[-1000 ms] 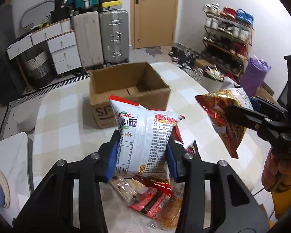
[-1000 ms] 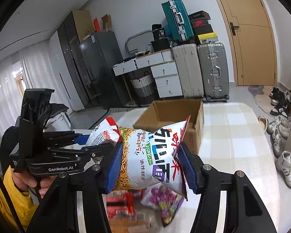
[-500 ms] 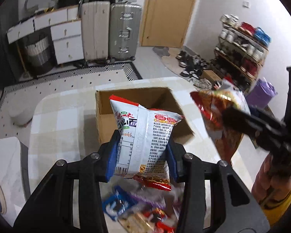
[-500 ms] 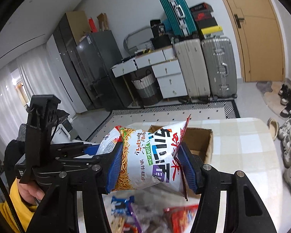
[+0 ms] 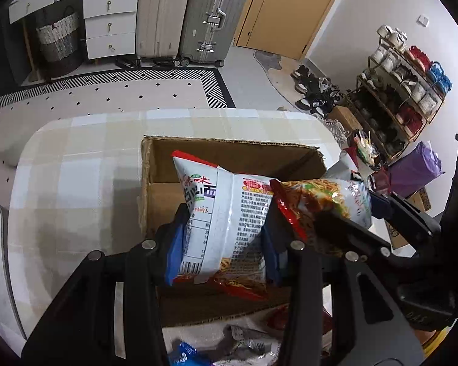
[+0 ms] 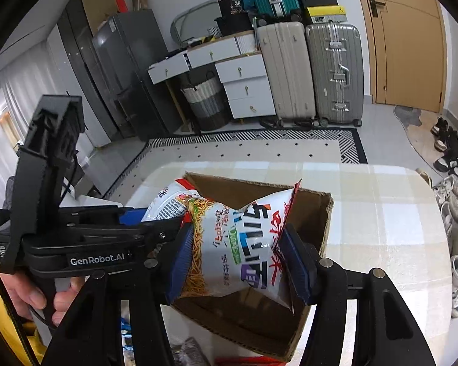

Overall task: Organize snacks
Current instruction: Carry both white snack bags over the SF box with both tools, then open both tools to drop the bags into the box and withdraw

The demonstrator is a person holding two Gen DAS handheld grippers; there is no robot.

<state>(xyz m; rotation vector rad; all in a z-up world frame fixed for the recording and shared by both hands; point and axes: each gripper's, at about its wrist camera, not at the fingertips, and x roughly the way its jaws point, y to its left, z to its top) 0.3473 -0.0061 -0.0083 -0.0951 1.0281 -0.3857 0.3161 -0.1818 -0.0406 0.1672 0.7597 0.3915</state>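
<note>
My left gripper [image 5: 219, 244] is shut on a white instant-noodle packet [image 5: 226, 213], held upright over the open cardboard box [image 5: 158, 195]. Coming in from the right, my right gripper [image 5: 351, 216] holds a second noodle packet [image 5: 320, 195] that overlaps the first one's right edge. In the right wrist view my right gripper [image 6: 238, 259] is shut on that packet [image 6: 241, 244] above the box [image 6: 317, 213]. The left gripper [image 6: 155, 216] comes in from the left with its packet [image 6: 168, 201] just behind. The box floor is mostly hidden by the packets.
The box stands on a checked table [image 5: 76, 167]. Loose snack packs [image 5: 244, 338] lie on the table at the near side of the box. Beyond the table are suitcases [image 5: 210, 15], white drawers [image 5: 110, 27], a shoe rack [image 5: 406, 76] and a purple bag [image 5: 412, 170].
Both grippers have carried their noodle packets forward from above the snack pile to over the open box. The two packets have come together and now overlap. Both grips are unchanged.
</note>
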